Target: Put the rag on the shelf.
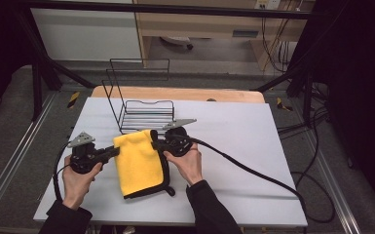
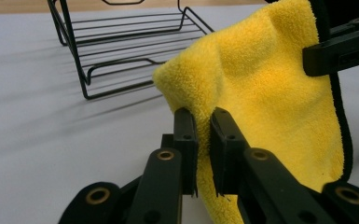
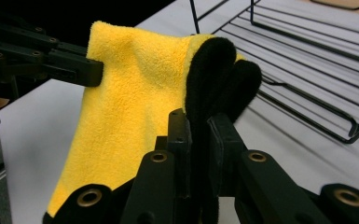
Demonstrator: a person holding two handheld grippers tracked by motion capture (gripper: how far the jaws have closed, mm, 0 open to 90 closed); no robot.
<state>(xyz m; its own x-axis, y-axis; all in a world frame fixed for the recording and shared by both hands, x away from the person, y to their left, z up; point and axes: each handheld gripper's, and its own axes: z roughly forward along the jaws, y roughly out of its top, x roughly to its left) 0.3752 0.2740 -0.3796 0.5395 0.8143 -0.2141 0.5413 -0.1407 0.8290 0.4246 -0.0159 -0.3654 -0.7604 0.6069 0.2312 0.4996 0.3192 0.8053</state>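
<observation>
A folded yellow cloth (image 1: 139, 165) with a black edge hangs between the two grippers above the white table top, its lower end near the front edge. My left gripper (image 1: 116, 152) is shut on its top left corner; in the left gripper view the jaws (image 2: 203, 116) pinch the yellow pile (image 2: 261, 93). My right gripper (image 1: 154, 145) is shut on the top right corner; in the right gripper view it (image 3: 200, 122) clamps the black folded edge of the cloth (image 3: 135, 93). Each gripper's view also shows the other gripper, gripping the far corner.
A black wire rack (image 1: 146, 114) stands just behind the cloth at the middle of the white table top (image 1: 253, 141). The rack shows close by in both gripper views (image 2: 121, 46) (image 3: 307, 56). A thick cable (image 1: 253, 170) trails right from the right gripper.
</observation>
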